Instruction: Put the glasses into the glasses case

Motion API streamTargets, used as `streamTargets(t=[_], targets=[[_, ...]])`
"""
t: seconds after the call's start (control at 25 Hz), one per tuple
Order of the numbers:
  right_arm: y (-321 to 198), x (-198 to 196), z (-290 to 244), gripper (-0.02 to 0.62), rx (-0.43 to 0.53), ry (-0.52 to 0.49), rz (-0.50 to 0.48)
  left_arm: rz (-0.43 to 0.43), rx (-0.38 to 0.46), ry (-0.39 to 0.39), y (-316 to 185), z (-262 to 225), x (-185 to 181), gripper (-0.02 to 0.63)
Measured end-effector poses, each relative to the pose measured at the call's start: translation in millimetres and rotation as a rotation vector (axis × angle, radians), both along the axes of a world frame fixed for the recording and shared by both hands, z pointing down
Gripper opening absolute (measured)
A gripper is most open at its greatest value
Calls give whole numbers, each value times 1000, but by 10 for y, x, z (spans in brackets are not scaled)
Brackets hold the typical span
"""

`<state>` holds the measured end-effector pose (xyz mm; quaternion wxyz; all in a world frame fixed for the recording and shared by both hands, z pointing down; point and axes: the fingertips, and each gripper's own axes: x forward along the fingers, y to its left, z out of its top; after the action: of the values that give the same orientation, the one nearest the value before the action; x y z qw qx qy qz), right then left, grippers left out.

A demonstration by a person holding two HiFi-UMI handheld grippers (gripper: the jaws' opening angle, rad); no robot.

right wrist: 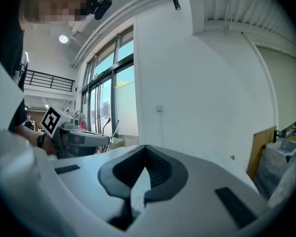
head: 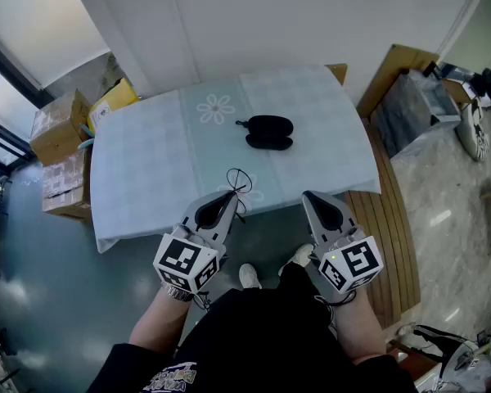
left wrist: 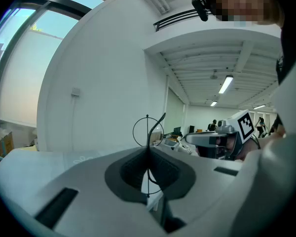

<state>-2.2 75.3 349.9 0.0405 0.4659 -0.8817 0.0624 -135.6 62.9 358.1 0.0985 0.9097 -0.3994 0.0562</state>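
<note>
The jaws of our left gripper [head: 231, 194] [left wrist: 148, 150] pinch the thin wire glasses [head: 239, 170] [left wrist: 147, 132], which stick up past their tips, while our right gripper [head: 311, 196] [right wrist: 144, 150] has its jaws together on nothing. The black glasses case [head: 269, 132] lies mid-counter [head: 147, 162], well ahead of both. We cannot tell whether it is open.

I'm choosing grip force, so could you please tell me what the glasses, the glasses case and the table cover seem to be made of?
Glasses: thin dark wire, probably metal; the round rims are hair-fine.
Glasses case: black with a matte look and softly rounded, perhaps fabric or leatherette; the view is too far off to say which.
Table cover: pale checked cloth or vinyl, since it drapes over the edges.
</note>
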Motion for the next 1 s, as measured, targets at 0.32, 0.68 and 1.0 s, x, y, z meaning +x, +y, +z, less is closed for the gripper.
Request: streamTargets(t=[0.32, 0.68, 1.0], targets=[[23, 30, 4, 23, -1, -3, 11, 6, -2, 3, 12, -2, 22, 31], [-4, -42, 1, 23, 14, -6, 0, 4, -5, 6, -25, 25, -33, 31], [-88, -164, 11, 23, 6, -3, -17, -8, -26, 11, -97, 95, -150, 31]])
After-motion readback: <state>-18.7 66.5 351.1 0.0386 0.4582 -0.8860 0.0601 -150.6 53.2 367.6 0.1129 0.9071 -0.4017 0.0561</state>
